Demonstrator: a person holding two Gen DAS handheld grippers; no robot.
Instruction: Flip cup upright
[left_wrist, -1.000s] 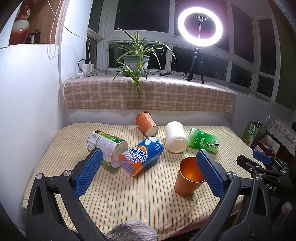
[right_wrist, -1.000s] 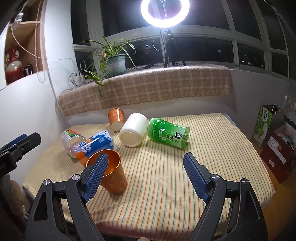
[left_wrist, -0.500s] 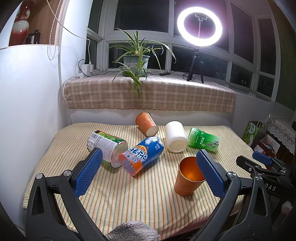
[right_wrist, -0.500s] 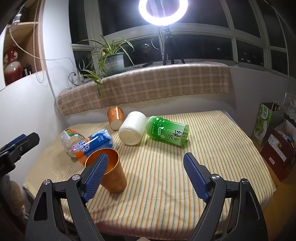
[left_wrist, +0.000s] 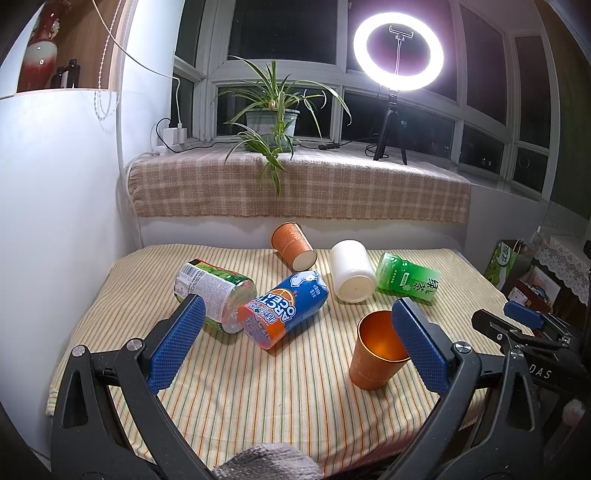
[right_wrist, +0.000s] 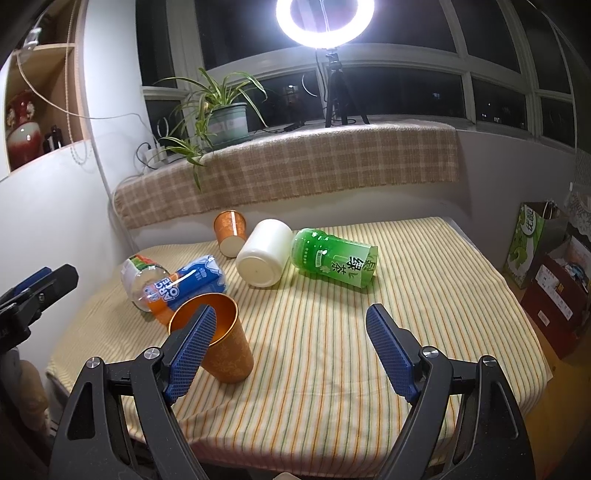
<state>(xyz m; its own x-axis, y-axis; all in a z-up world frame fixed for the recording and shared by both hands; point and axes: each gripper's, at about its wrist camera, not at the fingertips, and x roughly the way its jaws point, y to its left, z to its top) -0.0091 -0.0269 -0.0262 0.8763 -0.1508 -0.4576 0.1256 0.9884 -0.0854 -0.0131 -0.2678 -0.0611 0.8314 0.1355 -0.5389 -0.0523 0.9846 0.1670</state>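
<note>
Copper-orange metal cup (left_wrist: 375, 354) is being observed standing upright, mouth up, on the striped surface (left_wrist: 258, 387); both the left claw (left_wrist: 295, 345) and the right claw (right_wrist: 291, 350) are being held spread, gripping nothing.

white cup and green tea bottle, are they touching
Cannot tell. In the left wrist view the white cup and green tea bottle overlap with no gap; in the right wrist view they meet near the bottle's neck, but actual contact isn't plain.
</note>
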